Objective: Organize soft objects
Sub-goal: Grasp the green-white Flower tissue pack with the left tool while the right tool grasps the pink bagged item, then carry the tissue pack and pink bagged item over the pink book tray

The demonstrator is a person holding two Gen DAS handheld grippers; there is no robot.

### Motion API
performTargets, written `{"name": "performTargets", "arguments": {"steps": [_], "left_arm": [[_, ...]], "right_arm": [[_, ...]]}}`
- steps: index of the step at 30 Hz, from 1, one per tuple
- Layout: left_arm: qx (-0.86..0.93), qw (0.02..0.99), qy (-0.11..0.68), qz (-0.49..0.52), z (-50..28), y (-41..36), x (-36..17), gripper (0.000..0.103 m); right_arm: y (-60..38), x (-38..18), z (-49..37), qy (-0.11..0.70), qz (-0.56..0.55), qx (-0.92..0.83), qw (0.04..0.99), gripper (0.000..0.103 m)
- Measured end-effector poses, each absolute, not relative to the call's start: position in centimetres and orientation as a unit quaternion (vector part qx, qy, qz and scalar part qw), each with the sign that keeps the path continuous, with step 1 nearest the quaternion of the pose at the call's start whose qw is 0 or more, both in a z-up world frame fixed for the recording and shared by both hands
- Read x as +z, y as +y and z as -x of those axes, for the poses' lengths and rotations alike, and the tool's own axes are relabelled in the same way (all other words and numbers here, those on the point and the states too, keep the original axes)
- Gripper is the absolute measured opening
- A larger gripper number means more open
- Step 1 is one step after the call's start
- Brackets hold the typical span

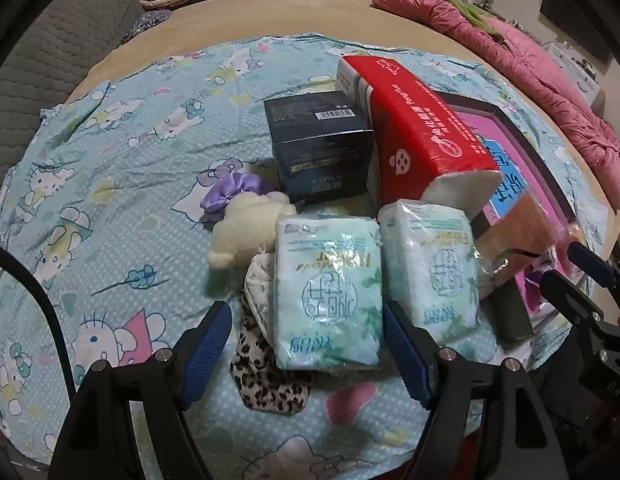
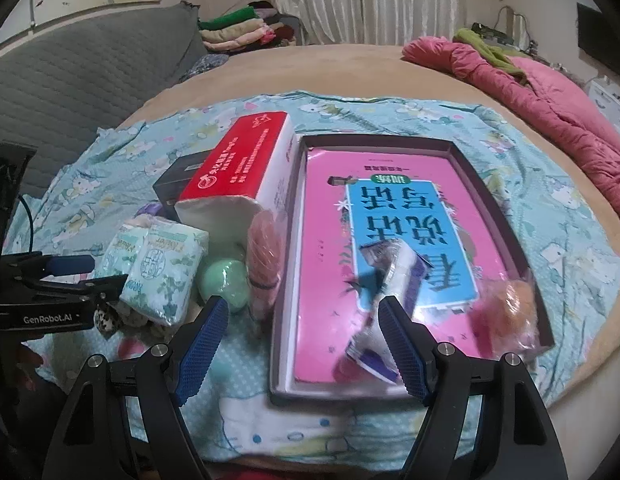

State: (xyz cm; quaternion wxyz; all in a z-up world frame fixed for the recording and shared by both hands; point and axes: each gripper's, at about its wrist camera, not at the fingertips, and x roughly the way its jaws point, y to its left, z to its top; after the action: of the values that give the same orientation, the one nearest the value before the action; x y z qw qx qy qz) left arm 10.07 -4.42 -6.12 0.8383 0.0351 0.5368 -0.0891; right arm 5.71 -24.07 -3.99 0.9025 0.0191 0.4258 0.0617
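My left gripper point(image 1: 308, 338) is open, its jaws on either side of a green tissue pack point(image 1: 328, 292); contact is not clear. A second tissue pack point(image 1: 430, 268) lies to its right. A cream plush toy point(image 1: 238, 228), a purple scrunchie point(image 1: 226, 192) and a leopard-print cloth point(image 1: 262, 372) lie around them. My right gripper point(image 2: 304, 340) is open and empty above the dark tray point(image 2: 506, 236). The tray holds a pink book point(image 2: 322, 280), a purple-and-white packet point(image 2: 390, 280) and a bagged orange item point(image 2: 510, 312). A green ball point(image 2: 224, 280) lies left of the tray.
A red tissue box point(image 1: 422, 136) leans on a black box point(image 1: 318, 144) behind the packs. Everything sits on a Hello Kitty sheet point(image 1: 110, 160) over a round tan bed. A pink quilt point(image 2: 550, 108) lies far right, folded clothes point(image 2: 238, 32) at the back.
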Motion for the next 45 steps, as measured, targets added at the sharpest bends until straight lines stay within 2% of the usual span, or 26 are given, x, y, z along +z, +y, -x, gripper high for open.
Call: {"name": "performTargets", "arguments": {"steps": [8,13,14,16,17,21,25,31,45], "left_arm": [[-0.091,0.838,0.538,-0.016,-10.4,-3.4,-6.5,0.076],[-0.096,0.839,0.536,-0.007,-10.5,-3.3,-6.2,0.074],[-0.098,0.839,0.535,-0.009,-10.5,-3.4,-6.2,0.074],[-0.101,0.840,0.532,-0.015,-10.6,-3.9,-6.1,0.069],[-0.103,0.840,0.533,-0.018,-10.7,-4.1,-6.1,0.067],[-0.105,0.836,0.539,-0.019,-11.3,-4.6,-6.5,0.050],[-0.104,0.839,0.533,-0.012,-11.2,-4.3,-6.4,0.044],[-0.113,0.846,0.520,0.041,-10.9,-2.4,-5.2,0.042],[-0.109,0.867,0.483,0.056,-9.2,-0.9,-1.2,0.042]], "right_arm": [[-22.4,-5.0,-7.5,0.419,-0.015,0.082,0.904,0.077],[-21.6,-5.2,-8.1,0.410,-0.005,0.098,0.907,0.046],[-21.5,-5.3,-8.2,0.408,-0.002,0.098,0.907,0.043],[-21.5,-5.5,-8.2,0.406,-0.006,0.112,0.907,0.024],[-21.6,-5.5,-8.2,0.405,-0.007,0.114,0.907,0.021],[-22.0,-5.5,-8.1,0.398,-0.012,0.119,0.909,0.019],[-22.5,-5.3,-7.9,0.390,-0.024,0.125,0.912,0.018],[-23.2,-4.4,-7.3,0.374,-0.039,0.130,0.918,0.017],[-24.3,-2.1,-6.0,0.339,-0.058,0.134,0.929,0.017]]}}
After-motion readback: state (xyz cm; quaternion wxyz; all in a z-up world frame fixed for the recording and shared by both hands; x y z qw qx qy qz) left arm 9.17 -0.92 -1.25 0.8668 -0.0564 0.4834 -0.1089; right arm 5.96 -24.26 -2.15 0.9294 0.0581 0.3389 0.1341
